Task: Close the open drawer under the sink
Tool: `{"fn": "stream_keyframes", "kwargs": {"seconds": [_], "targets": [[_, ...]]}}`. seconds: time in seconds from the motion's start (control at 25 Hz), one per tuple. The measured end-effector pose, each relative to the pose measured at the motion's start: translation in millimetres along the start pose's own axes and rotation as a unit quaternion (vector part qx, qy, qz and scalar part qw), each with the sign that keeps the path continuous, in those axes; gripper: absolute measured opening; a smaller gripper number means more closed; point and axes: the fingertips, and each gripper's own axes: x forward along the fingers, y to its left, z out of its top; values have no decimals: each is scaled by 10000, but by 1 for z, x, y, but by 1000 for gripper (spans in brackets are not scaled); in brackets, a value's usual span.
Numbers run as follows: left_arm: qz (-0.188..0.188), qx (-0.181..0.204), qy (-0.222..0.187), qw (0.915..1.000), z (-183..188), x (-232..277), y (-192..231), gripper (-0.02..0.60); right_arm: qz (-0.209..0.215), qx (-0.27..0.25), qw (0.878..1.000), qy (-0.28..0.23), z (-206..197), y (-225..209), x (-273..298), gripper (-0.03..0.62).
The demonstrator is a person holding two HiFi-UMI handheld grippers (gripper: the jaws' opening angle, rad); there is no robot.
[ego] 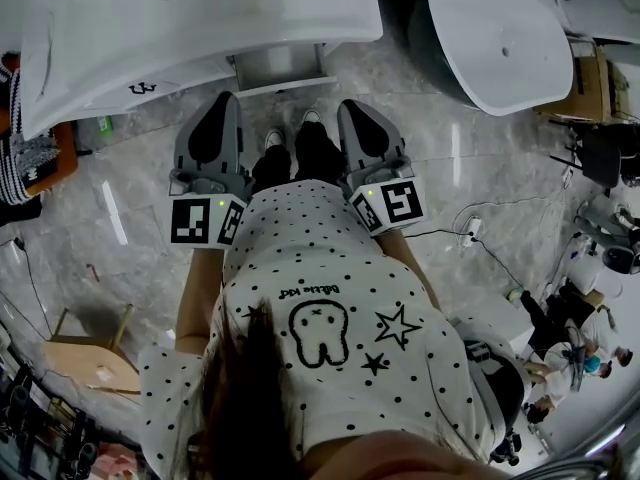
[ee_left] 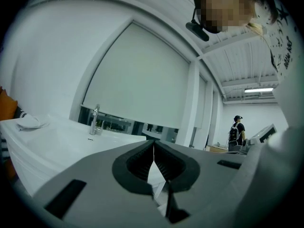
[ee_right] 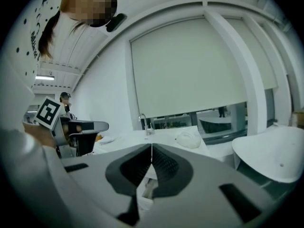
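The pale open drawer (ego: 280, 68) juts from under the front edge of the glossy white sink counter (ego: 200, 28), and the grey left gripper (ego: 222, 103) and grey right gripper (ego: 348, 110) hover just short of it, both with jaws clenched on nothing, probably so blunt tips can push it in.

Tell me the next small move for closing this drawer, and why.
Probably ease the right gripper toward the drawer front to push it. The drawer juts out open under the sink; both the right and left gripper are shut, empty, and neither seems to touch it.

Bright even lt; fisheye, dark edges.
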Motion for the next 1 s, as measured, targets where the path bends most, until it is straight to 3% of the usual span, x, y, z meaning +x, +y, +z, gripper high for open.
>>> {"fn": "stream_keyframes", "kwargs": {"seconds": [0.16,0.56,1.0], "targets": [[125,-3,-40,9999,2,16,-4,8,39,-2,10000,44,4,-22,4,14],[846,306,-201,9957,15,40,1,6,410,-80,9991,72,19,-60,24,15],[1498,486,-532,9861,29,55,-5,6,815,-184,9964,-116,33,-99,36,14]]}}
